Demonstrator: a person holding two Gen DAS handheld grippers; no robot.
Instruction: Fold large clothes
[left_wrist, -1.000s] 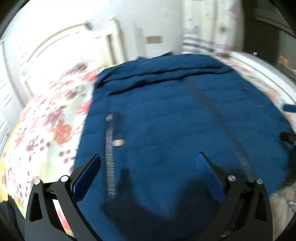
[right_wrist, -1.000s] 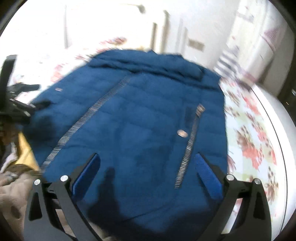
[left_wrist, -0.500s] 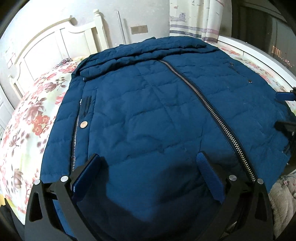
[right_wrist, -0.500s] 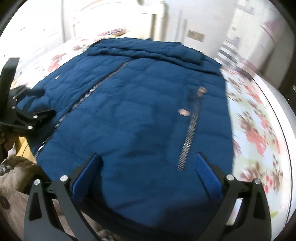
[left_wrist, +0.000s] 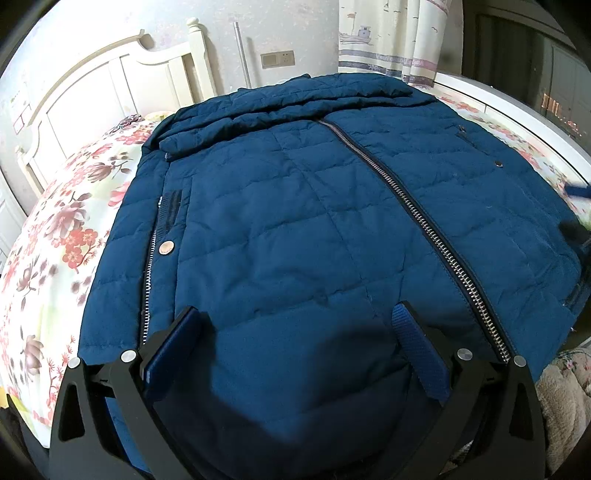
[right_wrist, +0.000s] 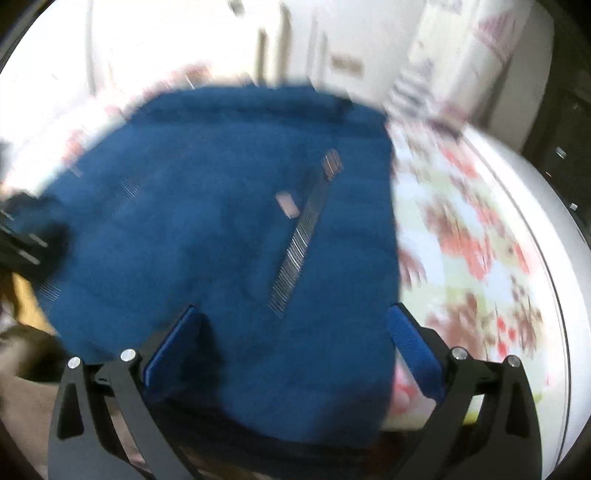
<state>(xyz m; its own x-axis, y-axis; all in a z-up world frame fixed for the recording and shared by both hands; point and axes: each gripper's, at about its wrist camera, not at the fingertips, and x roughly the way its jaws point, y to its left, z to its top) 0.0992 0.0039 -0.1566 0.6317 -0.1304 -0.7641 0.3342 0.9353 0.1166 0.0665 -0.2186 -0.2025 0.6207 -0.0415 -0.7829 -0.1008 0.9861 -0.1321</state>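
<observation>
A blue quilted puffer jacket (left_wrist: 332, 229) lies front-up and zipped on a floral bedsheet (left_wrist: 70, 229), collar toward the headboard (left_wrist: 99, 99), hem at the near edge of the bed. The left gripper (left_wrist: 295, 347) hangs over the hem with its jaws spread wide and nothing between them; the right gripper (right_wrist: 291, 343) is likewise open and empty over the hem on the other side, though that view is smeared by motion.

The step in hand looks like taking hold of the hem. To do it well, each gripper should pinch through the full padded thickness near an outer corner, clear of the centre zipper (left_wrist: 424, 225) and the pocket zipper (left_wrist: 149, 269), then both lift together so the fold lands square.

Behind the bed are a white wall with a switch plate (left_wrist: 277, 59) and a patterned curtain (left_wrist: 391, 40); a beige fleece blanket (left_wrist: 565, 398) sits at the near right
</observation>
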